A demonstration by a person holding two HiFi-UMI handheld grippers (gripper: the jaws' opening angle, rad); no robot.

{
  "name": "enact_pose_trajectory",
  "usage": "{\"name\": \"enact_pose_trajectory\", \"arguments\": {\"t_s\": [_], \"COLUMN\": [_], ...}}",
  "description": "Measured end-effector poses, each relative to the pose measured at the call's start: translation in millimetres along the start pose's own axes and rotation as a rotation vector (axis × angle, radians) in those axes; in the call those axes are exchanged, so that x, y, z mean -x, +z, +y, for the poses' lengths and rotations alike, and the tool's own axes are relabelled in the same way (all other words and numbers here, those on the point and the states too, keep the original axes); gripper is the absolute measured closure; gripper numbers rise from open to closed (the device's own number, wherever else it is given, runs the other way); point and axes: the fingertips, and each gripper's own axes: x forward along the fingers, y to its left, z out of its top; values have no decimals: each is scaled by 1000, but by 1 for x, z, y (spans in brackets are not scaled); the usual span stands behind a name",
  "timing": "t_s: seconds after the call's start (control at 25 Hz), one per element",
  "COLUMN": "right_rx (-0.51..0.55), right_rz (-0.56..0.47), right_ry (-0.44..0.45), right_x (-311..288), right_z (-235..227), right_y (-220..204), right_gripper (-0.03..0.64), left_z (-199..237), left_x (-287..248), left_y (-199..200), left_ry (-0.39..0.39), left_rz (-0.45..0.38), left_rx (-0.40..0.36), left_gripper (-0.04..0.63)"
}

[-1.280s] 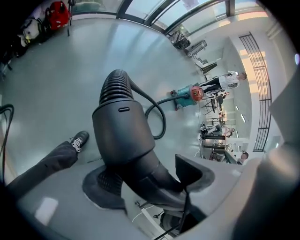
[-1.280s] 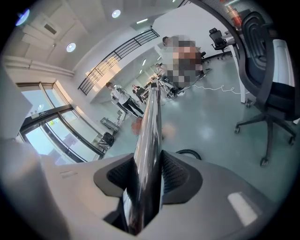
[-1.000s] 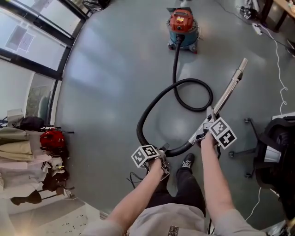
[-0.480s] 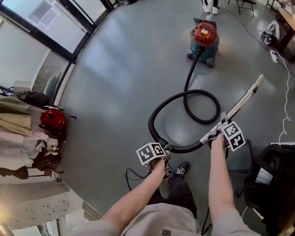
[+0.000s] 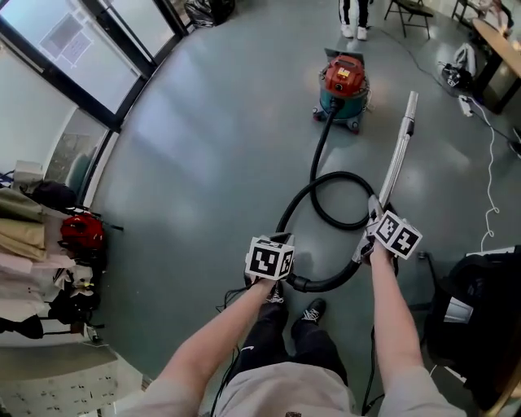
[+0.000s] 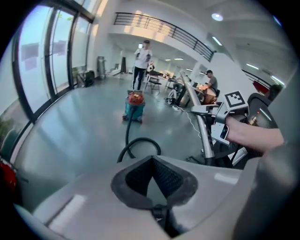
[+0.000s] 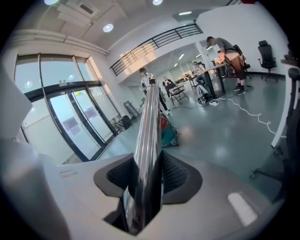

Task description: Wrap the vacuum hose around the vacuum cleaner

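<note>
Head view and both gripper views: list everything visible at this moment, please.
vacuum cleaner: one, red over teal, on the floor ahead
hose: one, black, looped on the floor from the cleaner to the person's feet
wand: one, silver, slanting toward the cleaner
white cable: one, on the floor at right
chair: one, black, lower right
clothes: several, beige and red, left edge
standing person: one, dark trousers, behind the cleaner
left gripper: one, grey, jaws together, nothing between
right gripper: one, grey, clamped on the wand
</note>
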Motion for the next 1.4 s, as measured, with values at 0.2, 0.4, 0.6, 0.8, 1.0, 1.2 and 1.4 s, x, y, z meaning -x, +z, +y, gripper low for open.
{"name": "enact_pose_trajectory", "arguments": {"t_s": [0.2,0.4,0.6,0.8,1.0,1.2,1.4], "right_rx": [152,305,453,580,666,782,930], "right_rz": [79,183,243,299,327,388,483], "right_ry": [39,66,54,55,54,90,156], "right_x": [-12,-29,-42,-53,-60,-66,-68], "right_z": [27,56,79,103,110,117,113], "right_y": [8,10,8,4,8,16,22], "right_gripper": [430,431,431,433,431,433,433], "left_z": [-12,-10,-17,-20,-17,-11,-15], "left_x": [-8,-17,-24,-16,-17,-17,-21], "left_y": [69,131,188,249,289,297,292], "left_ry": [-168,-279,-361,-309,-294,-231,-223], "left_rz": [-58,-77,-109,-215,-256,-237,-196], "left_rx": [-247,-477,-760,-1058,-1133,-1323,-1397], "left_gripper": [592,592,592,591,591,595,529]}}
